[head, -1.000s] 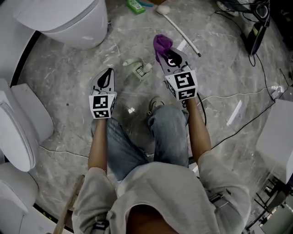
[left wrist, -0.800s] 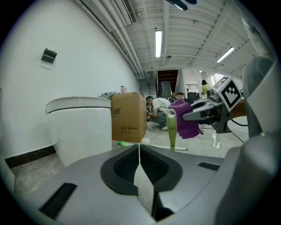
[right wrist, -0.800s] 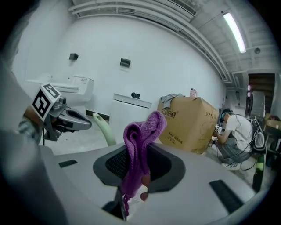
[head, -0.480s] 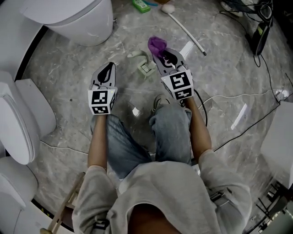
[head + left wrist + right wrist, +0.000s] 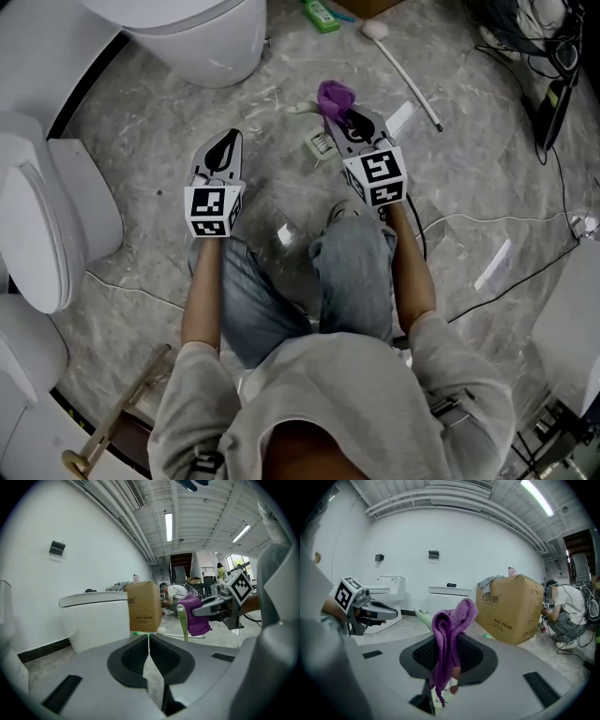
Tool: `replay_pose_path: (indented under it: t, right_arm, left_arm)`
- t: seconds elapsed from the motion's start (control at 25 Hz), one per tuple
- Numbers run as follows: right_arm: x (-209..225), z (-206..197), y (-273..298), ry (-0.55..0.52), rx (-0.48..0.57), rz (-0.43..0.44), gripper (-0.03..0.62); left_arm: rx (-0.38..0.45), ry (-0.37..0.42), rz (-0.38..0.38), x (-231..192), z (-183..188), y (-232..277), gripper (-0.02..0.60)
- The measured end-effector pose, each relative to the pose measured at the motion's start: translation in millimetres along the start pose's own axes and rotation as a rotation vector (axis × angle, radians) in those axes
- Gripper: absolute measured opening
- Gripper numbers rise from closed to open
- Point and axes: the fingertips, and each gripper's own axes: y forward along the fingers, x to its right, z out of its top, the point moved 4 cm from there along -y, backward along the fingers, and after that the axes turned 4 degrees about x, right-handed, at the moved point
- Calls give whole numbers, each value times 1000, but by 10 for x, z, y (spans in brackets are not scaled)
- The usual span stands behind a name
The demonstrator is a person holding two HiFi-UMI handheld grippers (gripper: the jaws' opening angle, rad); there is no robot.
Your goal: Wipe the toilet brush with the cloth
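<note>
A pale green toilet brush (image 5: 315, 142) stands in its base on the grey floor, and my right gripper partly covers it. Its handle (image 5: 182, 621) rises upright next to the purple cloth (image 5: 198, 617). My right gripper (image 5: 343, 112) is shut on that cloth (image 5: 333, 95), which bunches up out of the jaws (image 5: 451, 620) just above and beside the brush (image 5: 423, 618). My left gripper (image 5: 226, 140) hovers to the left of the brush. Its pads (image 5: 136, 654) are pressed together with nothing between them.
A white toilet (image 5: 192, 37) stands at the top left and another (image 5: 47, 220) at the left edge. A white stick with a round head (image 5: 405, 73) and a green bottle (image 5: 322, 14) lie beyond the brush. A cardboard box (image 5: 143, 606) stands behind. Cables (image 5: 487, 217) run at the right.
My right gripper has carried the purple cloth left, closer to the pale green brush, and now overlaps it. The left gripper has stayed shut and kept its place.
</note>
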Motion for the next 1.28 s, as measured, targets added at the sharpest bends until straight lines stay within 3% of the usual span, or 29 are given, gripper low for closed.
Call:
replay_pose_path:
  t: [0.84, 1.08, 1.28]
  right_arm:
    - [241, -1479, 265, 239, -227, -41, 107]
    - [222, -1586, 196, 237, -256, -48, 107]
    - [280, -1261, 89, 199, -203, -64, 107]
  left_arm:
    - [-36, 3, -38, 71, -67, 168, 25]
    - [-32, 6, -45, 90, -63, 161, 25]
    - [-17, -2, -53, 97, -37, 160, 25]
